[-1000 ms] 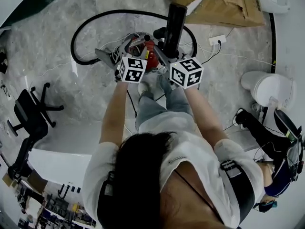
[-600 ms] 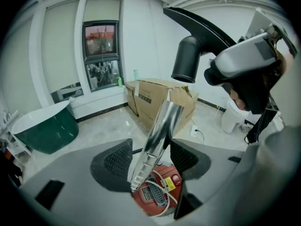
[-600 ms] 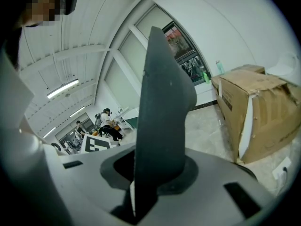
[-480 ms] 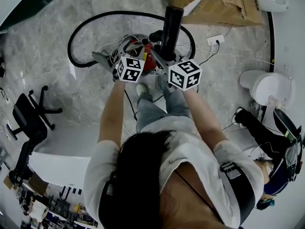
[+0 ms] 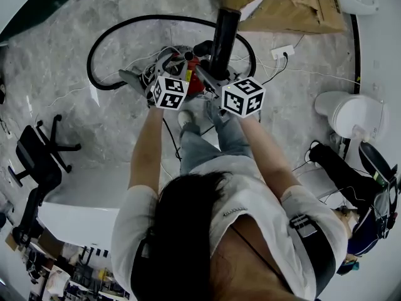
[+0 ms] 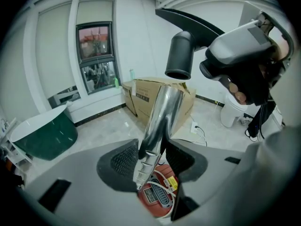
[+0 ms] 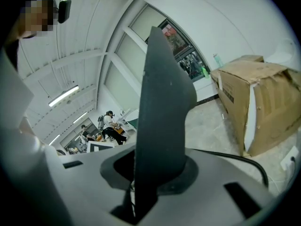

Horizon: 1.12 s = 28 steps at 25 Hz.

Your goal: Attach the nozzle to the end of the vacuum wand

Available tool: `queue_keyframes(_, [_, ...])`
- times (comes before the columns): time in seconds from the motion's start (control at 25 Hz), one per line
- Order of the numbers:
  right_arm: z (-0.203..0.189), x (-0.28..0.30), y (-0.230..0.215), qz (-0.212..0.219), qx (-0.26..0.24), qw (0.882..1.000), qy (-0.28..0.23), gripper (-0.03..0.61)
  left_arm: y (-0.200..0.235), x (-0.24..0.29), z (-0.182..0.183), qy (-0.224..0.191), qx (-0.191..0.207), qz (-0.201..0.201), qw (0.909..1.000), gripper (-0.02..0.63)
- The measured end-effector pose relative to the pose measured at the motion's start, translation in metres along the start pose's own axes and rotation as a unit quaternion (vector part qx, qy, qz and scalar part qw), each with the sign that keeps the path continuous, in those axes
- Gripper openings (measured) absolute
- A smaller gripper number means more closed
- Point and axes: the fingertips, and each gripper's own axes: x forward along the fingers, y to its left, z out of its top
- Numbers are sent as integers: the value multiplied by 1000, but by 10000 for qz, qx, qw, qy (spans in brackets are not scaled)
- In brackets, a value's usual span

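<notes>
- Between the pads of the left tool [image 6: 153,160], in the left gripper view, stands the chrome wand [image 6: 162,112]. The jaws have just been closing, and the pads now seem to touch the tube on both sides.
- The wand looks stiff, smooth and probably slippery. A firm hold low on the tube, as here, leaves its upper end free.
- The round mouth of the black nozzle [image 6: 181,55] hangs just above that end, not yet on it. The red vacuum body [image 6: 157,194] sits below the tool, and a cardboard box [image 6: 141,95] stands behind.
- From the right gripper view, the right tool [image 7: 155,173] is clamped on the flat blade of the nozzle.
- The nozzle looks like light, rigid plastic. Held by the thin blade, it may twist when pushed onto the wand, so a hold nearer the round collar would likely press straighter.
- A black hose [image 7: 225,156] trails past on the floor.
- Seen from the head view, both tools meet above the red vacuum body, over the marble floor [image 5: 81,124].
- The hose loops round the vacuum body, thin cables run to a power strip [image 5: 285,52], and an office chair [image 5: 37,152] stands towards the floor's left edge.
- Nothing stands between the nozzle's mouth and the end of the wand. The hose and cables near the person's feet could snag.
</notes>
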Motion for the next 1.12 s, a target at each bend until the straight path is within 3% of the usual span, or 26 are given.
queue_keyframes(0.28, [-6, 1, -4, -28, -237, 9994, 242, 94, -5, 0, 2, -59, 59, 0, 10000, 181])
queue_keyframes(0.44, [-5, 4, -3, 125, 213, 9996, 111, 94, -3, 0, 2, -53, 79, 16, 10000, 179])
queue_keyframes(0.64, [-8, 9, -1, 613, 1062, 9923, 172, 94, -4, 1, 2, -61, 99, 18, 9999, 178])
queue_keyframes(0.88, [-12, 12, -5, 726, 1185, 9899, 267, 92, -4, 1, 2, -100, 105, 28, 9999, 178])
queue_keyframes(1.12, [-8, 13, 3, 1376, 1716, 9746, 425, 92, -3, 1, 2, -132, 155, -9, 9998, 176])
